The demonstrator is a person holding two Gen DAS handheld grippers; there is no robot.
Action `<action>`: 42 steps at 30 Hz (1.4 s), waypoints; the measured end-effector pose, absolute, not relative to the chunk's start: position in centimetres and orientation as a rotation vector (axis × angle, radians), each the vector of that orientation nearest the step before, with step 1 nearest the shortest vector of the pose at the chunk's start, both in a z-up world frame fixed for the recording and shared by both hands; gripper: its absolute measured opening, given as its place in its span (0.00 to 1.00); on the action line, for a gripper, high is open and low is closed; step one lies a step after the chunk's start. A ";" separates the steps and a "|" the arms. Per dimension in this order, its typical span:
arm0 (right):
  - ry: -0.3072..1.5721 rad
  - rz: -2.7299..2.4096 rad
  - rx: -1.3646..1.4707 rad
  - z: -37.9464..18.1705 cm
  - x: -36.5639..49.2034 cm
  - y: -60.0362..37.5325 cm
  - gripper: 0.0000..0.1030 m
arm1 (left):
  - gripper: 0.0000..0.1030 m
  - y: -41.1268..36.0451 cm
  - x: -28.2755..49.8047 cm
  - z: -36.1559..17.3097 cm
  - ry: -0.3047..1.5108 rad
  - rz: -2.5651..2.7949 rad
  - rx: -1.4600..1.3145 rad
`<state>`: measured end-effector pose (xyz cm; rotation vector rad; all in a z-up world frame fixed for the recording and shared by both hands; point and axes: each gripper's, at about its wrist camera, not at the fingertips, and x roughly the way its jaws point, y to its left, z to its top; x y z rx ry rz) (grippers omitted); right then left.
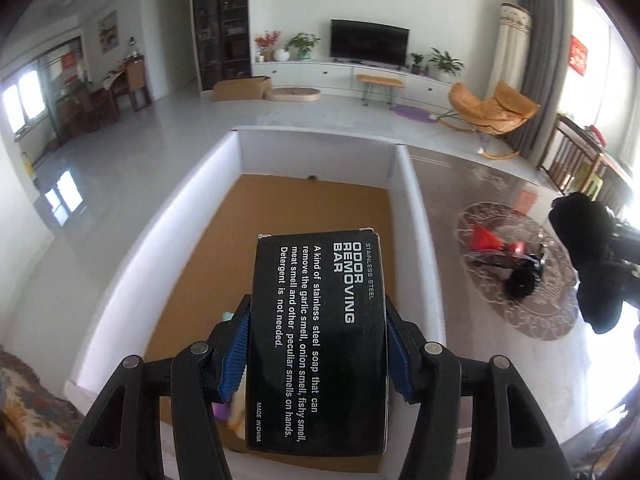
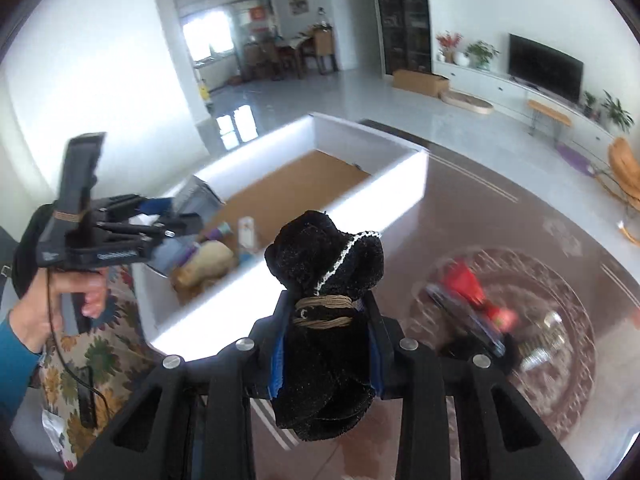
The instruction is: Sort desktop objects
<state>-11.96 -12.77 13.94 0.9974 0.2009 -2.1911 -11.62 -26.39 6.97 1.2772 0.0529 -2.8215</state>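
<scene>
Left hand [image 2: 60,300] only in right view

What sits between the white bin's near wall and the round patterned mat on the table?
Nothing: bare glossy tabletop between the white bin and the mat, per the left wrist view.

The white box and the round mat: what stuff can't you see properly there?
- Left wrist view: the black carton in the left gripper hides most things lying in the white box.
- Right wrist view: the red thing and dark bits on the mat are motion-blurred; the black cloth bundle in the right gripper covers the table behind.
</scene>
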 end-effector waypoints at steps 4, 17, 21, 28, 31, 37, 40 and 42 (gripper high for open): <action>0.213 -2.035 0.951 13.3 -12.1 -23.5 0.33 | 0.56 -31.2 -12.6 4.3 0.085 -2.680 1.329; 0.281 -1.909 1.062 5.4 -12.0 -30.8 0.76 | 0.71 -33.1 -10.7 2.2 0.176 -2.613 1.248; 0.311 -2.101 0.880 7.5 -11.1 -23.4 0.98 | 0.78 -27.4 -9.4 5.2 0.199 -2.804 1.179; 0.346 -2.466 0.931 3.2 -10.4 -6.8 1.00 | 0.97 -11.6 -8.7 5.9 0.104 -3.126 1.374; 0.326 -2.560 1.076 -0.1 -9.8 -0.7 1.00 | 0.98 -6.2 -9.9 2.0 0.098 -3.090 1.578; 0.254 -2.656 1.238 -3.4 -8.8 6.7 1.00 | 0.98 -0.4 -11.6 -5.0 0.109 -2.980 1.664; 0.227 -2.669 1.255 -4.0 -8.2 7.5 1.00 | 0.98 0.9 -12.3 -6.1 0.119 -2.963 1.642; 0.200 -2.667 1.264 -4.5 -8.0 7.7 1.00 | 0.98 1.6 -12.7 -6.7 0.102 -2.950 1.640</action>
